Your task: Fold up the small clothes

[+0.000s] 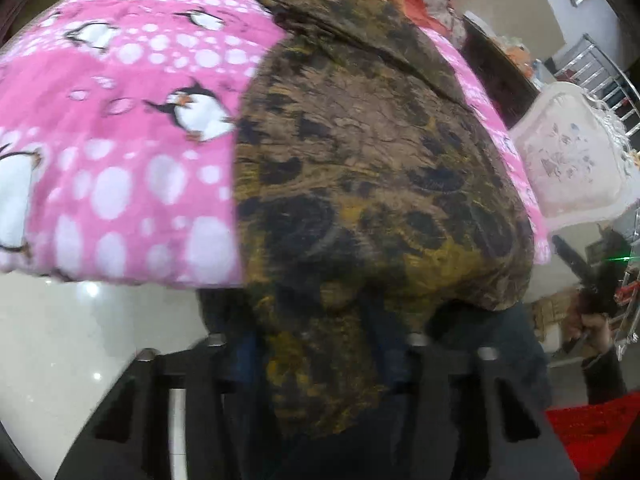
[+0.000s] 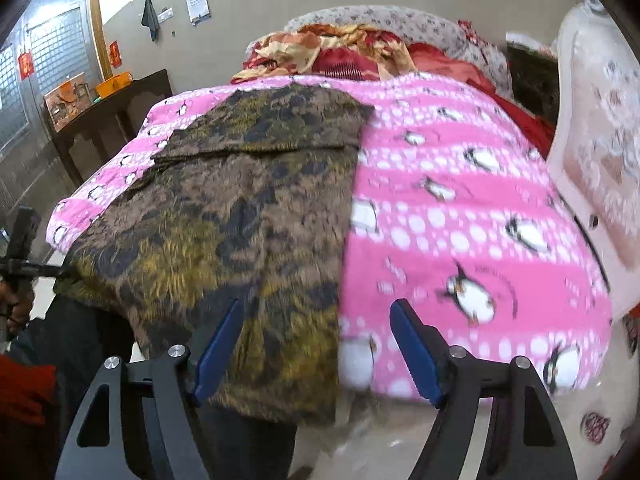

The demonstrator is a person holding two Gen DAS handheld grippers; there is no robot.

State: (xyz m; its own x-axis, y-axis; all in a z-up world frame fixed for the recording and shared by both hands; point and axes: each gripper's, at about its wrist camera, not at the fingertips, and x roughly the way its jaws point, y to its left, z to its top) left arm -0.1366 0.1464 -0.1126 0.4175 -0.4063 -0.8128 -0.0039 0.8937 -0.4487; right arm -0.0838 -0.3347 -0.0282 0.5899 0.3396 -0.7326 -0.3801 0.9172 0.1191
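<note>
- Brown-and-mustard patterned garment lies on the pink penguin blanket covering the bed, toward the bed's 9 o'clock side in the right wrist view, near hem hanging over the bed's near edge.
- One fold already shows: a layer doubled over at the garment's far end, about 12 o'clock, crease edge running across.
- Left gripper: near edge of the garment bunches down between its fingers and hides the tips; looks like it's pinching that cloth, but can't tell for sure.
- Right gripper: blue-padded fingers spread wide, nothing between them, hovering over the garment's near right corner where it meets the blanket.
- Both frames blurred, so fine detail is shaky.
- Risk: right fingers straddle the garment/blanket boundary; closing there could grab blanket along with the garment and drag the bedding.
- Risk: thin, floppy fabric; lifting from one side only would likely skew the fold or pull the existing far fold open.
- Risk: overhanging hem could slide off the bed to the floor if the held edge slips.
- Risk: if the left side's pinch is only a few bunched wrinkles, the cloth may pop out mid-lift.
- Containers: none in use. Orange box-like item sits on a dark side table at 10 o'clock, well apart; contents not visible.
- Loose red-and-gold bedding piled at the bed's far end, 12 o'clock.
</note>
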